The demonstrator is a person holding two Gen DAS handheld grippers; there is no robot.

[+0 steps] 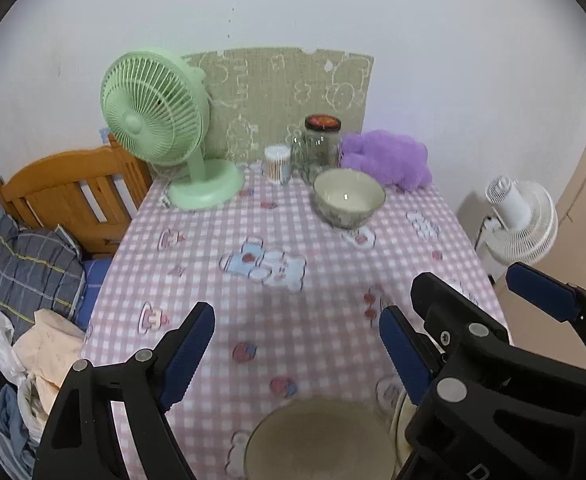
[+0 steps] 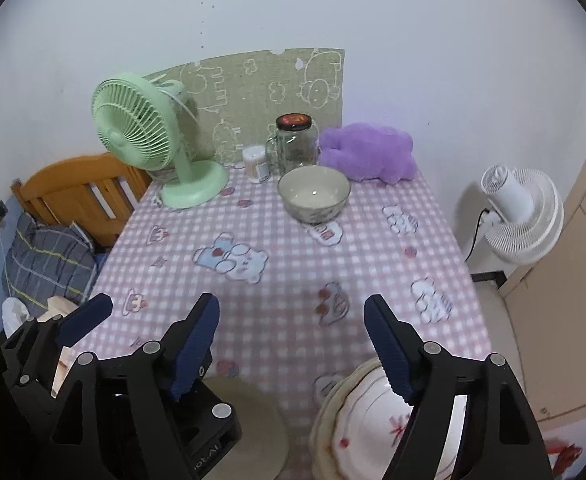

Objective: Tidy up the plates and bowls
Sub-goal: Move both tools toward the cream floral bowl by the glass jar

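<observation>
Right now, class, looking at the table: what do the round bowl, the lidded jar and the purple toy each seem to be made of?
The round pale bowl looks like glazed ceramic: a glossy highlight sits inside and a faint pattern runs outside. The tall clear jar with a dark lid seems to be glass, since the backing shows through it. The purple toy appears to be soft plush fabric, with a fuzzy matte surface.
</observation>
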